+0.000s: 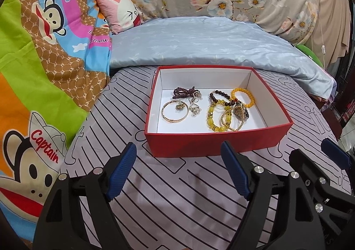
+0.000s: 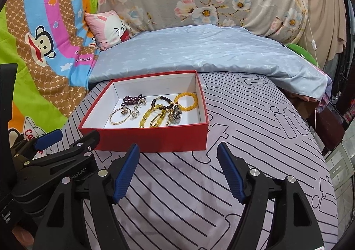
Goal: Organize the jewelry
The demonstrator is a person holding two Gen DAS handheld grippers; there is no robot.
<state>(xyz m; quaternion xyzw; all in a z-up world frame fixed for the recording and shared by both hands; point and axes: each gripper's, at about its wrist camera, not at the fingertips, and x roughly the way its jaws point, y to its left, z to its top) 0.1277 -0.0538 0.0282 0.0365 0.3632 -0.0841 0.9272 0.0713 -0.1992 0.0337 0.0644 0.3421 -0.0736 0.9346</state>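
Red box [image 1: 217, 143], white inside, on striped sheet [image 1: 177, 194]; holds gold bangle [image 1: 175, 110], purple, yellow, brown, orange bead bracelets. Left gripper [image 1: 178, 157] and right gripper [image 2: 178, 155] spread wide, empty, box just beyond fingertips.

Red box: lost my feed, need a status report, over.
Left gripper and right gripper open, empty, short of the red box. Bracelets and gold bangle lie inside. Nothing in the way.
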